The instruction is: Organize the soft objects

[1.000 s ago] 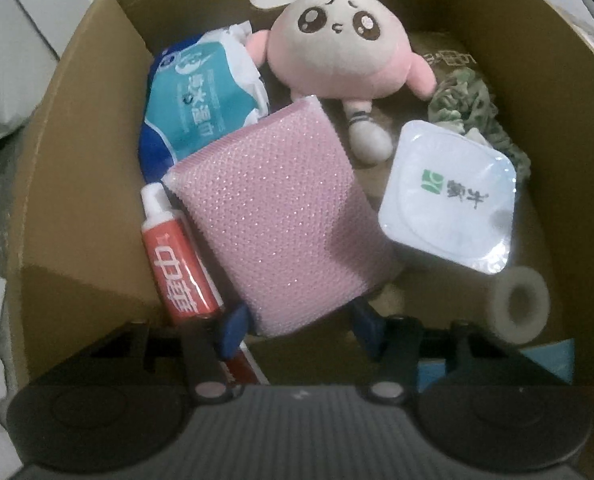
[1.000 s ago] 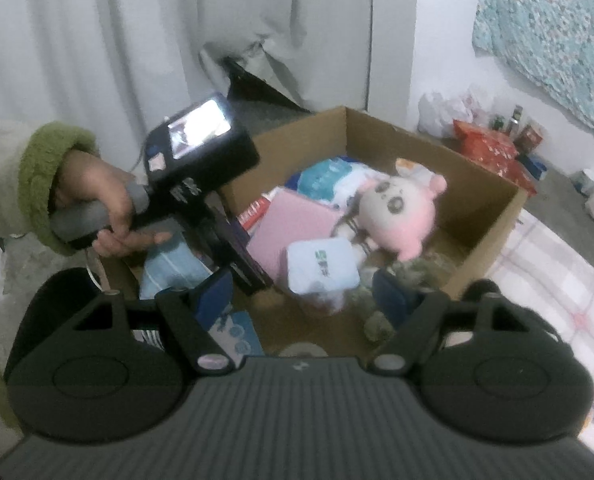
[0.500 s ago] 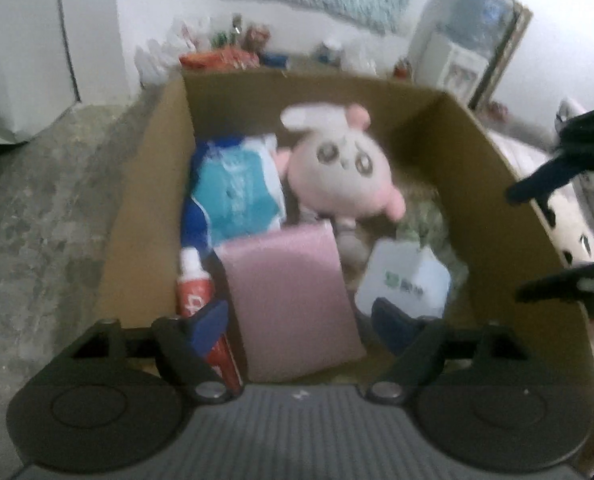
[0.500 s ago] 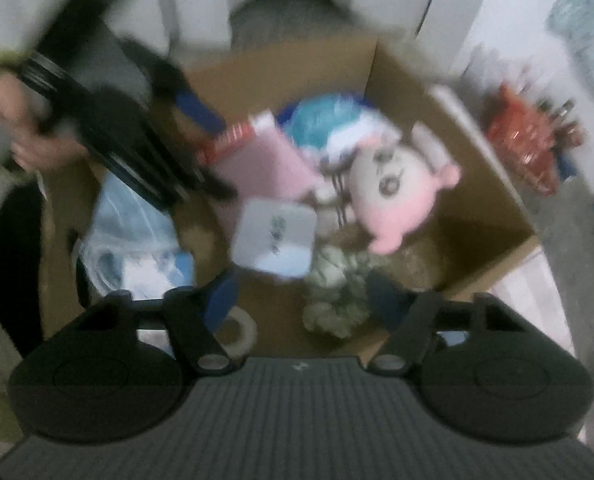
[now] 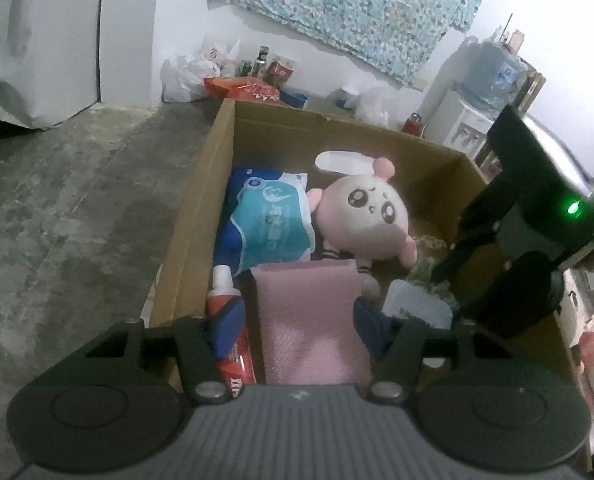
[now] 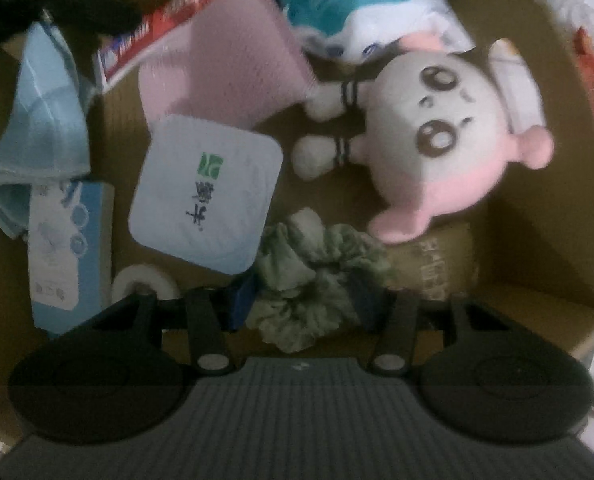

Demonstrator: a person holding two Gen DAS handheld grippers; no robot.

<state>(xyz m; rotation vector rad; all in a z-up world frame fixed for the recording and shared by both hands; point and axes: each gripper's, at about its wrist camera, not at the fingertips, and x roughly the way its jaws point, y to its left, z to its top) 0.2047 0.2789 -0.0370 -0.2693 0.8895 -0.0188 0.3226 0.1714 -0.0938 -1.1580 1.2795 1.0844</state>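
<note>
An open cardboard box (image 5: pixel 201 208) holds a pink plush (image 5: pixel 363 220), a pink sponge (image 5: pixel 309 320), a blue wipes pack (image 5: pixel 273 224) and a green scrunchie (image 6: pixel 309 280). My left gripper (image 5: pixel 299 328) hovers above the box's near end. Its jaws are closing, with the sponge lying loose in the box below them. My right gripper (image 6: pixel 305 300) points straight down into the box. Its jaws are closing, with the scrunchie between them and the pads at its sides. In the left wrist view the right gripper (image 5: pixel 447 296) reaches in from the right.
Also in the box are a white yogurt cup (image 6: pixel 205 192), a red toothpaste tube (image 6: pixel 157 32), a light blue cloth (image 6: pixel 45 112), a blue carton (image 6: pixel 65 248), a tape roll (image 6: pixel 145 280) and a brown packet (image 6: pixel 437 264). Bags and bottles (image 5: pixel 253 68) line the far wall.
My left gripper let go of the pink sponge and drew up and back from the box. My right gripper swung over the box and came down around the green scrunchie.
</note>
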